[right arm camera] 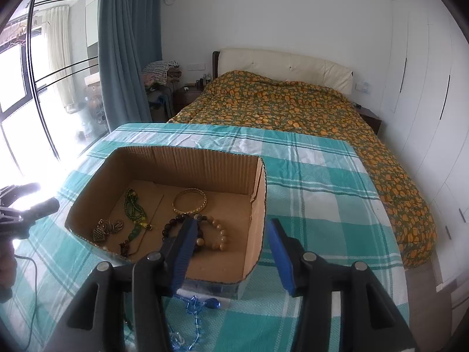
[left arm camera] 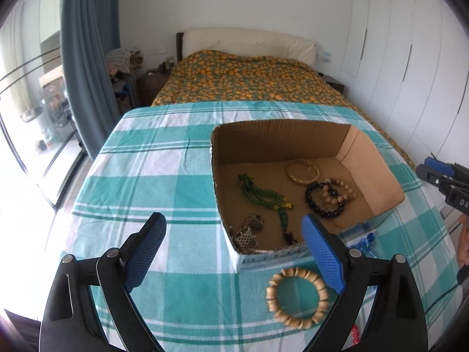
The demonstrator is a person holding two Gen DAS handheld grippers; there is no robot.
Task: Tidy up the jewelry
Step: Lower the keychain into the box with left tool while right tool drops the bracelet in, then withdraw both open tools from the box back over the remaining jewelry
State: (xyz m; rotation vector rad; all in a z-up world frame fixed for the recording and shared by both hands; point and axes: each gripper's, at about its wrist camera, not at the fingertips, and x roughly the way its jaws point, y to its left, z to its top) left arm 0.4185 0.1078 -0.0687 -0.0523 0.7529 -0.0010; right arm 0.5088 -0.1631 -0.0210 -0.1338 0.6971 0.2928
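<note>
An open cardboard box [left arm camera: 372, 158] [right arm camera: 258, 193] stands on the checked table. Inside lie a gold bangle [left arm camera: 302, 171] [right arm camera: 189, 201], a green bead necklace [left arm camera: 261, 195] [right arm camera: 133, 211], a black bead bracelet [left arm camera: 324, 202], a tan bead bracelet [right arm camera: 218, 236] and a metal pendant [left arm camera: 247, 234] [right arm camera: 102, 231]. A tan wooden bracelet [left arm camera: 297, 297] lies on the cloth in front of the box. A blue bead necklace [right arm camera: 196, 308] lies by the box's front wall. My left gripper [left arm camera: 234, 249] is open and empty above the box's front left corner. My right gripper [right arm camera: 231, 252] is open and empty above the front right corner.
The table has a teal and white checked cloth [left arm camera: 152, 158]. A bed with an orange-patterned cover [left arm camera: 249, 79] stands behind it. White wardrobes [right arm camera: 425, 88] line the right wall. A blue curtain [left arm camera: 88, 58] and window are at the left. Red beads [left arm camera: 356, 334] lie at the table's near edge.
</note>
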